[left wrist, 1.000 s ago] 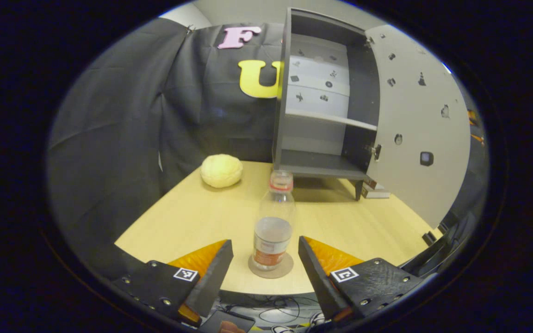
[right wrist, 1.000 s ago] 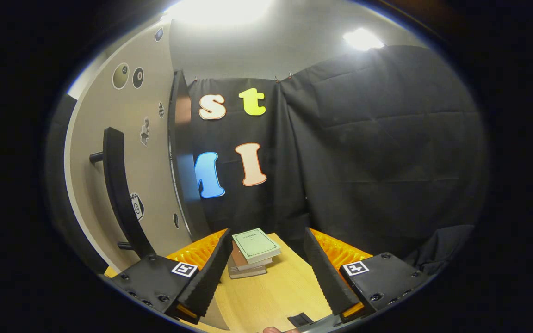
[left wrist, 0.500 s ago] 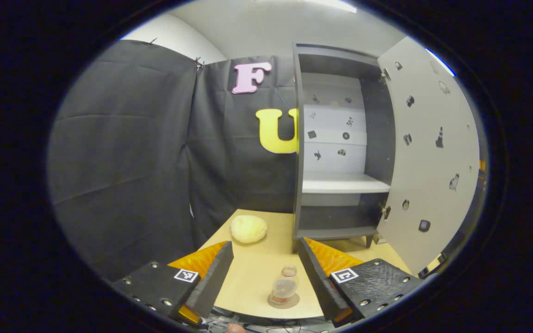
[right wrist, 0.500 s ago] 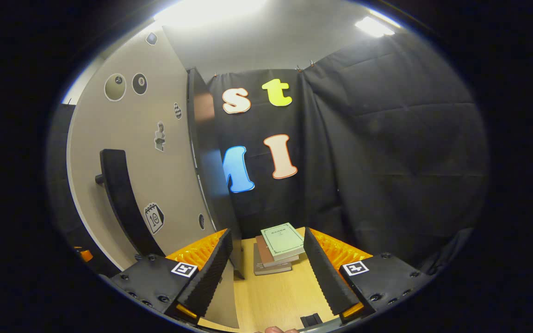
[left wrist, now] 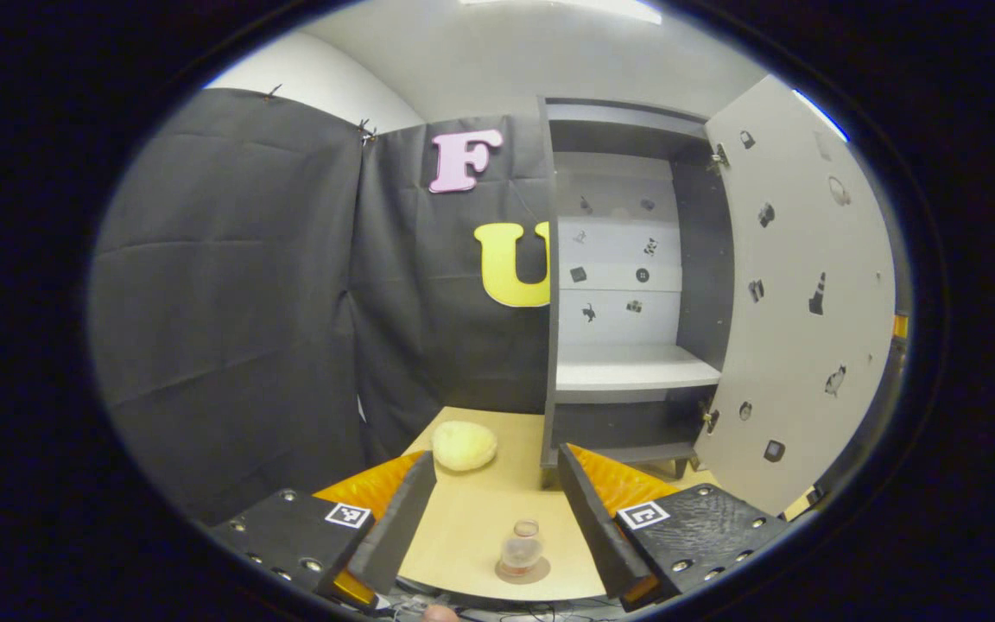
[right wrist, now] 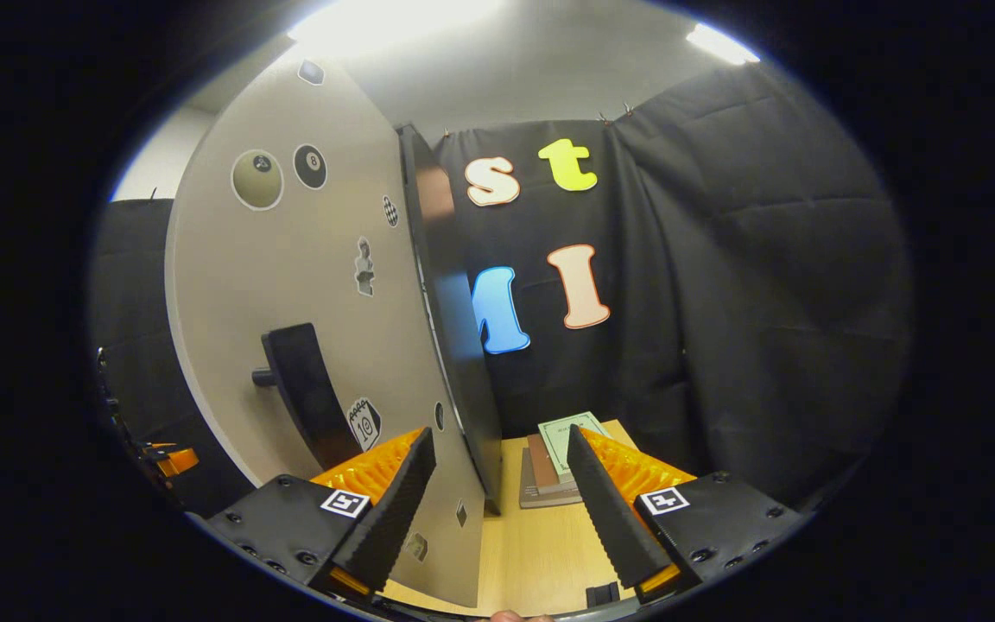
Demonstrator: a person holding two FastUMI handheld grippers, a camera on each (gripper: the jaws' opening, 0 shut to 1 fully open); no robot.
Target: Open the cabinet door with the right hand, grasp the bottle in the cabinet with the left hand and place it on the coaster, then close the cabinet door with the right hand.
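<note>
Bottle (left wrist: 521, 546) upright on coaster (left wrist: 522, 570), near table (left wrist: 472, 527) edge, between my left gripper (left wrist: 496, 510) fingers but untouched, jaws wide apart. Cabinet (left wrist: 627, 285) beyond, cabinet door (right wrist: 307, 285) swung open. My right gripper (right wrist: 502, 501) released, empty, door edge between fingers; handle (right wrist: 303, 389) left; books (right wrist: 554, 471) ahead.

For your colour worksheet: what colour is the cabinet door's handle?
Black; the handle shows best in the right gripper view.

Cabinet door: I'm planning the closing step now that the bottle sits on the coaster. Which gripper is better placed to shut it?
Right. The right gripper is open beside the cabinet door, near its handle. The left gripper is open above the bottle on the coaster.
</note>
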